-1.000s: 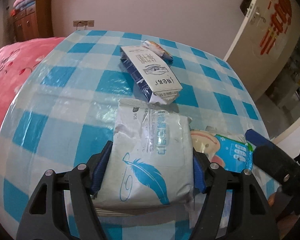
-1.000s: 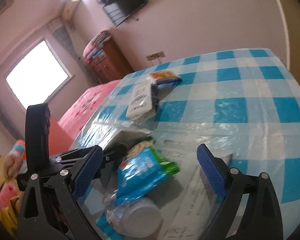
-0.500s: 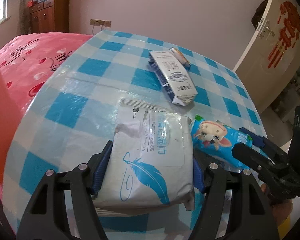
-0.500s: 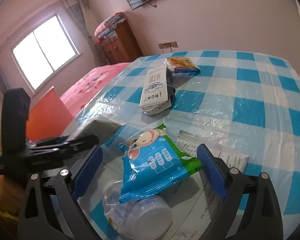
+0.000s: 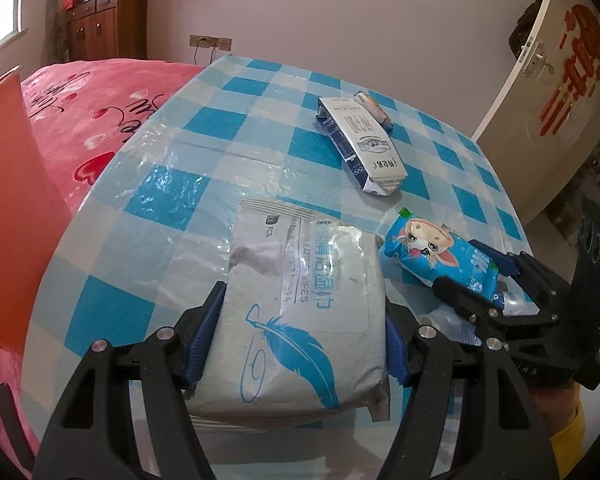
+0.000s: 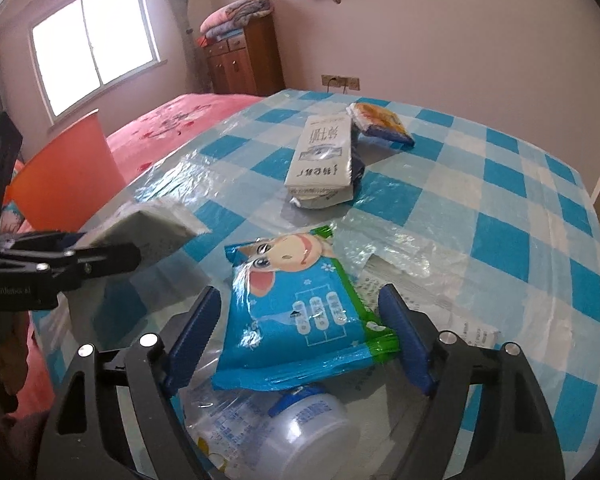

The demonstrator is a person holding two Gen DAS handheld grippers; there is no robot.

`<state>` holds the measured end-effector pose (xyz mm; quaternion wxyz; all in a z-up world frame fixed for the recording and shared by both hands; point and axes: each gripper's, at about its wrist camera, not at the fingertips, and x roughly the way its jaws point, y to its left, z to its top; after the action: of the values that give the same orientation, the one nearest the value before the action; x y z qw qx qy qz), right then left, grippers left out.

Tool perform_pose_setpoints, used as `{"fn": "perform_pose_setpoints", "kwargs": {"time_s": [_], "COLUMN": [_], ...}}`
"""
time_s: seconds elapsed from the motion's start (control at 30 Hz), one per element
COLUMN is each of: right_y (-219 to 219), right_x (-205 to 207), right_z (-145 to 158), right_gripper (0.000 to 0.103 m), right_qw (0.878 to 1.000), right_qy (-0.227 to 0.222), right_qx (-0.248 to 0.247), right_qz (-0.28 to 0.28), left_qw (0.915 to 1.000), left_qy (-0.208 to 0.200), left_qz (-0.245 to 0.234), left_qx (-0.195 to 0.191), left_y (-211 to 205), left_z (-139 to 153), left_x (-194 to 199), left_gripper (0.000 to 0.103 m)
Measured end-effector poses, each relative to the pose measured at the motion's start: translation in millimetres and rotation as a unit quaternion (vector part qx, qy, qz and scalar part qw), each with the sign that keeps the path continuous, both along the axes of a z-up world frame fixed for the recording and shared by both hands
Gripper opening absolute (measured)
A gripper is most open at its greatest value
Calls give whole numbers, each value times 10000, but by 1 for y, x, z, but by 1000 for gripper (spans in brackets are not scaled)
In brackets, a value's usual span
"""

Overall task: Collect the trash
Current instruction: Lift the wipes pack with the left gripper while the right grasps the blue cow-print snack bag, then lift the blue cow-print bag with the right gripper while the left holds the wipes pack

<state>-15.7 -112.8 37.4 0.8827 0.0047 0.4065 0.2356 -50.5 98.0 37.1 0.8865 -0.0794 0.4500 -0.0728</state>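
A white wipes pack with a blue feather (image 5: 300, 264) sits between the blue pads of my left gripper (image 5: 302, 320), which is shut on it above the checked table (image 5: 172, 192). From the right wrist view, this left gripper (image 6: 100, 248) holds the white pack (image 6: 152, 224) at the table's left edge. My right gripper (image 6: 300, 300) straddles a blue wipes pack with a cartoon animal (image 6: 292, 280); its jaws are closing. The right pad touches the pack's green edge and the left pad stands just off it. A clear plastic jar (image 6: 300, 428) lies under that pack.
A white and blue milk carton (image 5: 364, 144) and an orange snack packet (image 6: 380, 120) lie further back on the table. A paper slip (image 6: 420, 304) and clear film (image 6: 388, 248) lie by the blue pack. An orange bin (image 5: 8, 200) stands left, beside a pink bed (image 5: 92, 112).
My right gripper has rolled level and its jaws have narrowed around the blue pack. My left gripper has carried the white pack leftward, and the orange bin has come into view.
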Motion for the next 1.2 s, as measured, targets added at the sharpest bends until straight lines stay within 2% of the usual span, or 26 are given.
{"fn": "perform_pose_setpoints", "kwargs": {"time_s": [0.07,0.13,0.5,0.53,0.6,1.2], "right_y": [2,4,15,15,15,15], "right_x": [-1,-1,-4,-4,-3,-4], "right_z": [0,0,-1,-1,-1,4], "right_gripper": [81,74,72,61,55,53], "right_qw": [10000,9999,9981,9979,9971,9951], "right_qy": [-23,-31,-147,-152,-166,-180], "right_qx": [-76,-150,-589,-625,-714,-806], "right_qz": [19,18,-47,-89,-195,-541], "left_qw": [10000,10000,9997,9996,9994,9983], "left_qy": [-20,-43,-109,-122,-155,-351], "left_qz": [-30,-59,-133,-142,-159,-389], "left_qx": [4,-19,-176,-200,-257,-239], "left_y": [-1,-1,6,8,10,15], "left_z": [0,0,-5,-5,-5,-9], "left_x": [1,1,1,1,0,-6], "left_gripper": [69,69,69,69,69,69]}}
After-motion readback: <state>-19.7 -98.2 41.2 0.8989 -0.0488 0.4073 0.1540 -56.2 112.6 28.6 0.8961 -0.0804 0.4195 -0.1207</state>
